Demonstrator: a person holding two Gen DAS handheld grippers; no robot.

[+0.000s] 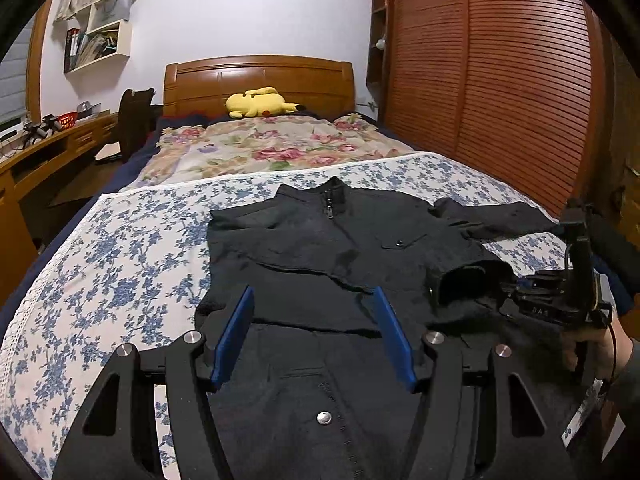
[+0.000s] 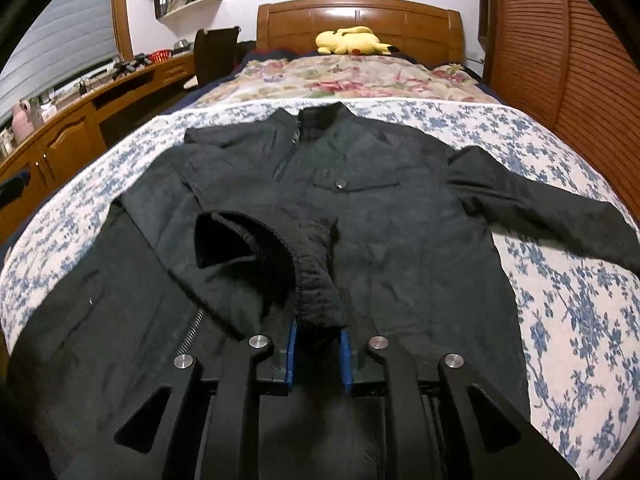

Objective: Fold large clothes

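Across the jacket front, my right claw pinches the cuff pointing toward the collar; left claw gapes empty alongside

Bed carries black jacket, yellow plush.

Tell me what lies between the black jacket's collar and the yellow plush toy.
In both views: a strip of blue-flowered cover, then the rose-patterned quilt, between the jacket and the plush toy.
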